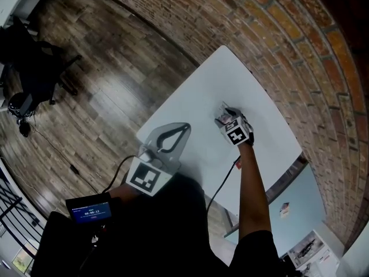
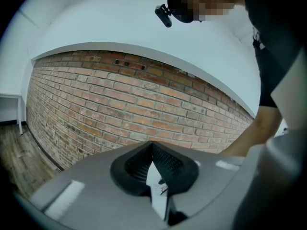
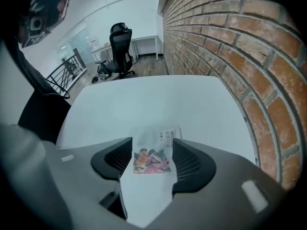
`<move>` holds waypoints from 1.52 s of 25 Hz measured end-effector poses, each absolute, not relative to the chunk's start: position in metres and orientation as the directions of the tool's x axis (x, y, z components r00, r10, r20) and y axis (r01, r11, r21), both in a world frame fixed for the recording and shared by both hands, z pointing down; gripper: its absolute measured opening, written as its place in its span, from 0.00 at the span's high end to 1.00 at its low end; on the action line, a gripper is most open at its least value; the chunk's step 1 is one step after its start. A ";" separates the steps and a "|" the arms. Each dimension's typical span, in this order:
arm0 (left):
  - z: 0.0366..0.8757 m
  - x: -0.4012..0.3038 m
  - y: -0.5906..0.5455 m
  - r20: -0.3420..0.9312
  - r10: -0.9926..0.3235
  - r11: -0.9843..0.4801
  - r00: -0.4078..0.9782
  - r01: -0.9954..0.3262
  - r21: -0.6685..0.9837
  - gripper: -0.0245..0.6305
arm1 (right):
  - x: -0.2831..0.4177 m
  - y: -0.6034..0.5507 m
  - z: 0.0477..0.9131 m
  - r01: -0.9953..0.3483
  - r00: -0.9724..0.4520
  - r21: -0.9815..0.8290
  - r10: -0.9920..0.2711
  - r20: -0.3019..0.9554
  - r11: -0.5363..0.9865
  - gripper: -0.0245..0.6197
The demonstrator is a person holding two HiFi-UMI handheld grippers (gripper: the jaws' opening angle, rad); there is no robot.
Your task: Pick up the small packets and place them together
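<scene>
Head camera: high up, facing steeply down on the white surface (image 1: 190, 108). Wood floor (image 1: 86, 68) fills its left, brick wall (image 1: 277, 33) its right.

Left tool (image 1: 167, 140) camera: rides behind that tool's jaws and faces almost level at the wall, fairly near it.

Right tool (image 1: 228, 117) camera: tilted steeply down, very close over the surface, looking along it with the wall on its right.

All 3 views share the wall. The head and right tool views, 2 in all, share the surface.
</scene>
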State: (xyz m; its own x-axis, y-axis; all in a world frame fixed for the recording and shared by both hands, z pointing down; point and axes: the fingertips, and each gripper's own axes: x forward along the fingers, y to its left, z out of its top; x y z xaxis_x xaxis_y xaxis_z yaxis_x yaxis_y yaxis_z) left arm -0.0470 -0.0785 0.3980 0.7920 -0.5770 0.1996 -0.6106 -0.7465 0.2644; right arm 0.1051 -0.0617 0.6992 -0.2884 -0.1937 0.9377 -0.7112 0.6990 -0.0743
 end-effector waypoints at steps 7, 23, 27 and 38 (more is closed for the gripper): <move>0.400 -0.044 -0.076 0.206 -0.576 -0.745 0.791 -0.612 0.265 0.96 | 0.115 -0.053 0.714 -0.721 -0.266 -0.087 -0.159 0.951 0.687 0.56; 0.399 -0.016 -0.057 0.201 -0.508 -0.795 0.838 -0.546 0.264 0.96 | 0.129 0.068 0.714 -0.751 -0.242 -0.103 -0.126 0.962 0.652 0.56; 0.395 -0.007 -0.049 0.192 -0.490 -0.812 0.850 -0.525 0.254 0.96 | 0.135 0.098 0.715 -0.768 -0.237 -0.104 -0.130 0.963 0.632 0.57; 0.386 0.013 -0.026 0.190 -0.472 -0.830 0.861 -0.507 0.232 0.96 | 0.168 0.115 0.671 -0.832 -0.250 -0.060 -0.276 0.928 0.552 0.56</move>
